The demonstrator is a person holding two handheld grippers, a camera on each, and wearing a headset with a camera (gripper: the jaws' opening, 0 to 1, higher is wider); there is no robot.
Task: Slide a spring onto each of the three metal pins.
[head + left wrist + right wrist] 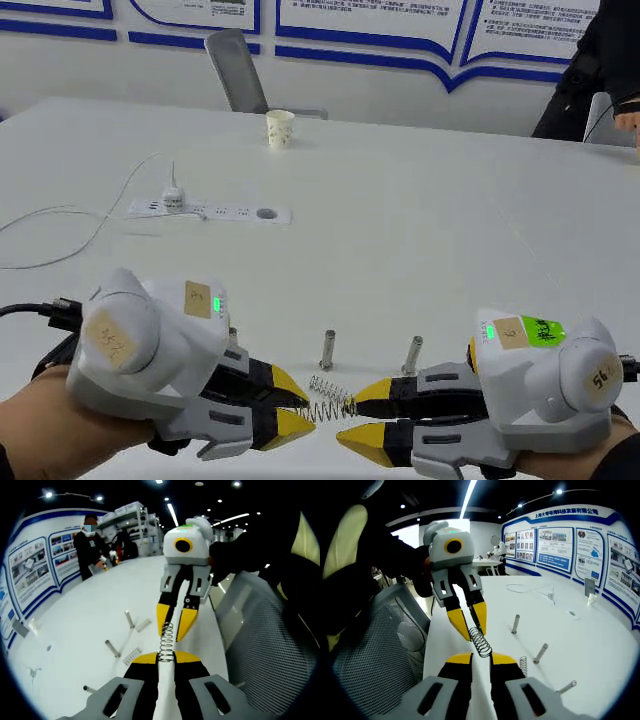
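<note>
One coiled steel spring [332, 396] is clamped by the left gripper [311, 413], right gripper [348, 420] jaws apart at its end; next, presumably, thread it onto the upright metal pin [327, 350] just beyond.

Silvery coil spring [332, 396] stretching level between left gripper [310, 412] and right gripper [348, 418], steel pin [327, 350] and second pin [411, 355] standing upright on white surface [450, 230] just behind, spare spring [523, 665] resting nearby.

Head view downward over table [400, 230], gripper views face-to-face, sharing spring [331, 396]
</note>
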